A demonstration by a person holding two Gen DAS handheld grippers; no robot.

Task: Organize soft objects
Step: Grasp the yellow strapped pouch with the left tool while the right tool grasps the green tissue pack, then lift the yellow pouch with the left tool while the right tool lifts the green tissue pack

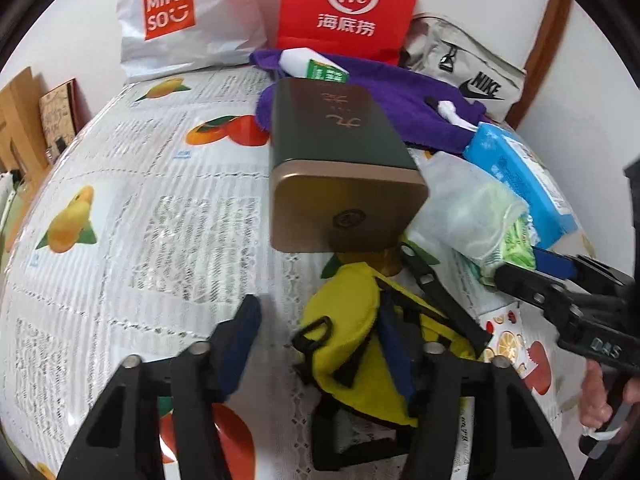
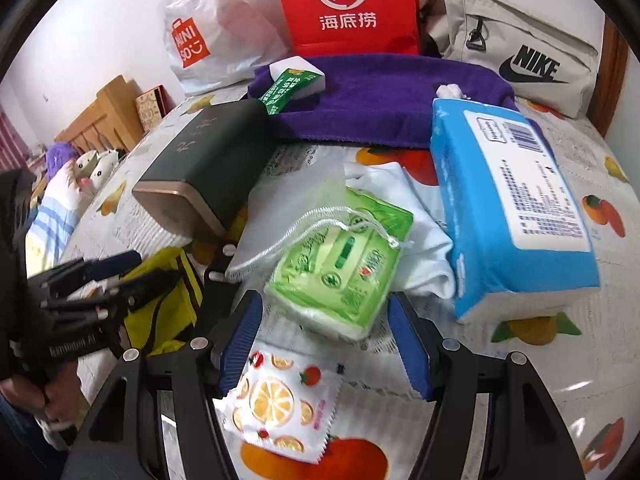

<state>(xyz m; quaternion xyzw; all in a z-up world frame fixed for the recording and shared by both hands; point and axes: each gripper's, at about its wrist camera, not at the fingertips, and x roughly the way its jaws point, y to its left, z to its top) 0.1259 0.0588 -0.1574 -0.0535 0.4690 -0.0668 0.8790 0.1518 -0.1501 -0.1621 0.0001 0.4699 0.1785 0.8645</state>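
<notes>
So in the left wrist view, the left gripper (image 1: 320,344) sits at the bottom middle of the frame with its jaws apart, straddling a yellow pouch (image 1: 352,344) with black straps. One finger looks to be lying right on the fabric, the other stands off on bare tablecloth (image 1: 120,200), so I'd call that lining up for a grab, not a grip. The pouch hugs the near edge of the pile, which makes it the easy first pick.

Over in the right wrist view, the right gripper (image 2: 324,344) is at bottom centre, jaws wide, with a green tissue pack (image 2: 340,268) in a mesh drawstring bag just past the fingertips. Nothing is pinched yet as far as I can see. A fruit-print sachet (image 2: 280,404) lies flat underneath, between the fingers, so a low close could drag it along.

Further up, a dark tin (image 2: 208,168) lies on its side at centre left, touching the mesh bag. A blue tissue pack (image 2: 508,208) fills the right side, resting on a white cloth (image 2: 420,240). Behind those is a purple towel (image 2: 380,96), then bags against the wall at the top.

Open room? Basically the whole left half of the left wrist view is bare tablecloth. The right side is crammed, and the two grippers are working near each other.
</notes>
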